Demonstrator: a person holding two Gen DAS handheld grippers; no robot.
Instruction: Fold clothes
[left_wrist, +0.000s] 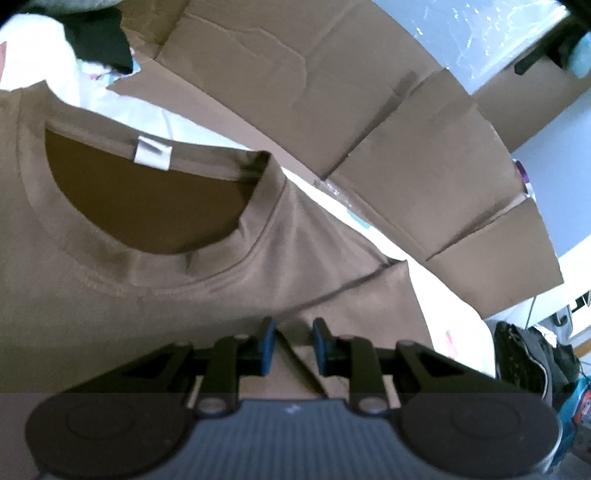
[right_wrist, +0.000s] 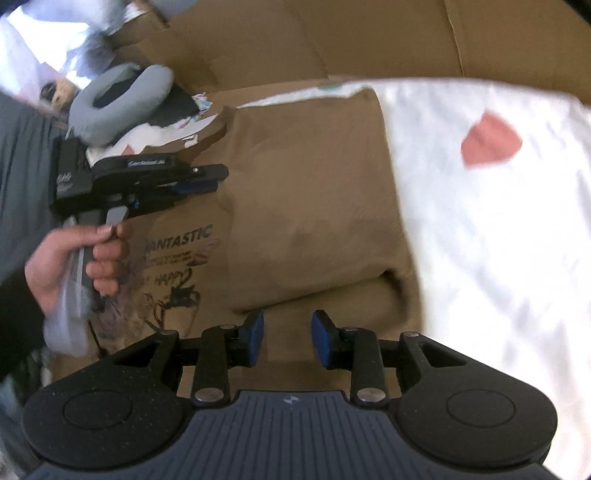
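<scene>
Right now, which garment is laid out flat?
The brown shirt: it lies spread out with its white neck tag showing. The black garment is bunched up at the far corner.

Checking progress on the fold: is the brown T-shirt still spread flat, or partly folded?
Partly folded. In the right wrist view one side of the brown T-shirt lies doubled over its printed front, with a thick folded edge.

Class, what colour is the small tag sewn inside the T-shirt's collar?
White. The tag stands out against the brown T-shirt, clearest in the left wrist view.
</scene>
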